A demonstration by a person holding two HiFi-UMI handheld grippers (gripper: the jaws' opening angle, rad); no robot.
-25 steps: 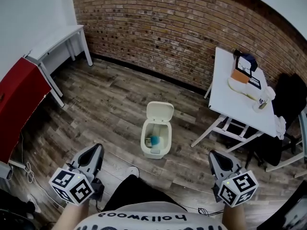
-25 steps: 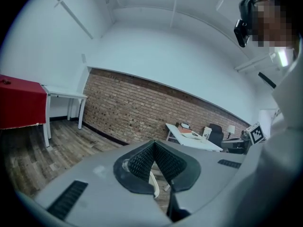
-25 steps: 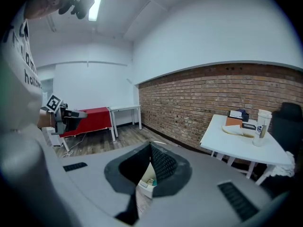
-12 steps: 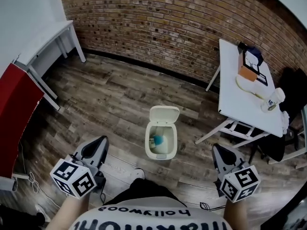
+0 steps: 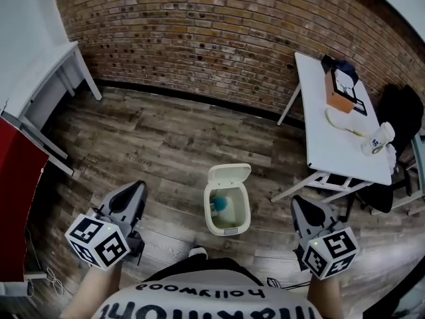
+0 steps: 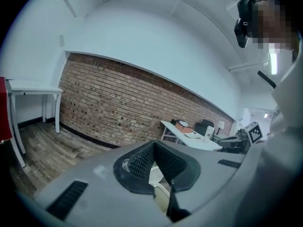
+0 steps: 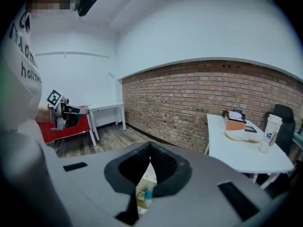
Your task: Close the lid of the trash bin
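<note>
A small cream trash bin (image 5: pixel 228 212) stands on the wooden floor just ahead of my feet. Its lid (image 5: pixel 230 174) is tipped up at the far side, and blue and white rubbish shows inside. In the head view my left gripper (image 5: pixel 137 191) hangs to the bin's left and my right gripper (image 5: pixel 299 206) to its right, both well apart from it. Both are shut and hold nothing. A slice of the bin (image 6: pixel 159 179) shows below the left gripper (image 6: pixel 154 143) in its own view. The bin (image 7: pixel 143 193) also shows beneath the right gripper (image 7: pixel 150 146).
A white table (image 5: pixel 332 145) stands close to the bin's right, carrying an orange box (image 5: pixel 337 92) and a cup (image 5: pixel 377 138), with a black chair (image 5: pixel 398 118) behind. A white desk (image 5: pixel 46 65) and a red panel (image 5: pixel 16 198) are at the left. A brick wall (image 5: pixel 199 38) closes the back.
The bin has come nearer and lower in the head view as the person stepped toward it. Both grippers keep their places and stay shut.
</note>
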